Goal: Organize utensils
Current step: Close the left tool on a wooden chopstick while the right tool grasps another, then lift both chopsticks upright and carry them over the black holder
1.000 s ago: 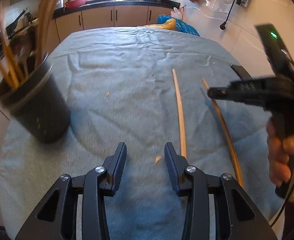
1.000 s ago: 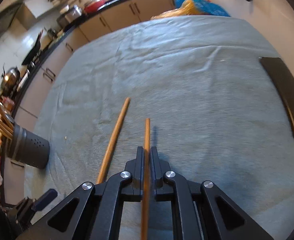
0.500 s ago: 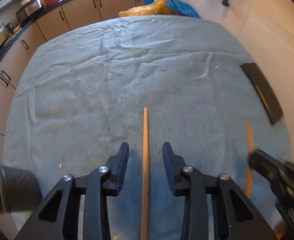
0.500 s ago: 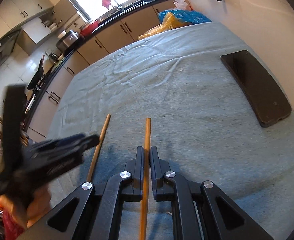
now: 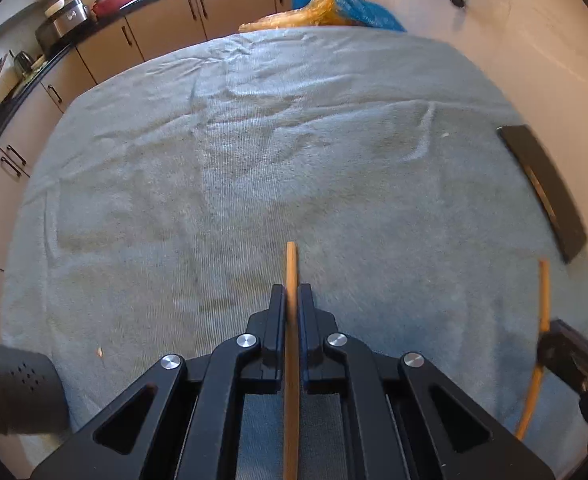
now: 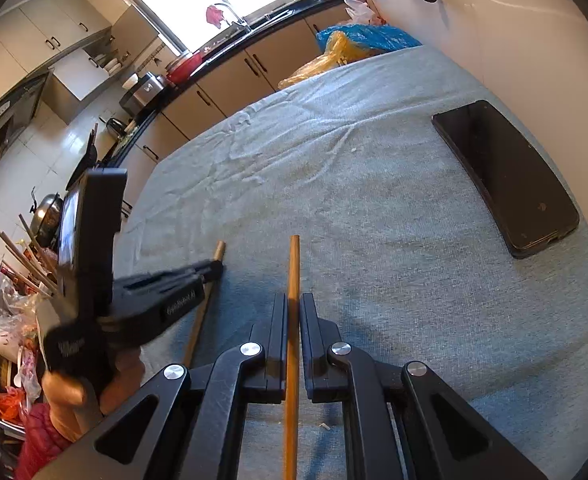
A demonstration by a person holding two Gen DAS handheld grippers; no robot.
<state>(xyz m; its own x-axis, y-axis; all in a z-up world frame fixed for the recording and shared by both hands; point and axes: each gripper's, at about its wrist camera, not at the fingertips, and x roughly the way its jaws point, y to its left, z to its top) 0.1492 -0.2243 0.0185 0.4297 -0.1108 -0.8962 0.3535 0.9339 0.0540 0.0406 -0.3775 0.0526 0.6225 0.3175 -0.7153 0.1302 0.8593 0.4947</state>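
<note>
two chopsticks are up off the bench (image 5: 253, 184) now, one in each of our tongs. our left tongs (image 5: 289, 300) are clenched on the left chopstick (image 5: 291, 264), which runs back between the jaws with its tip poking out over the grey towel. our right tongs (image 6: 292, 312) are clenched on the right chopstick (image 6: 294, 264) the same way. we see no other loose utensil on the towel, so we judge only the drop-off is left. the dark perforated holder (image 5: 17, 392) stands at the left edge of the bench; in the right view several sticks (image 6: 25, 256) already rise from about where it stands. a black phone (image 6: 506, 176) lies well apart at the right.
</note>
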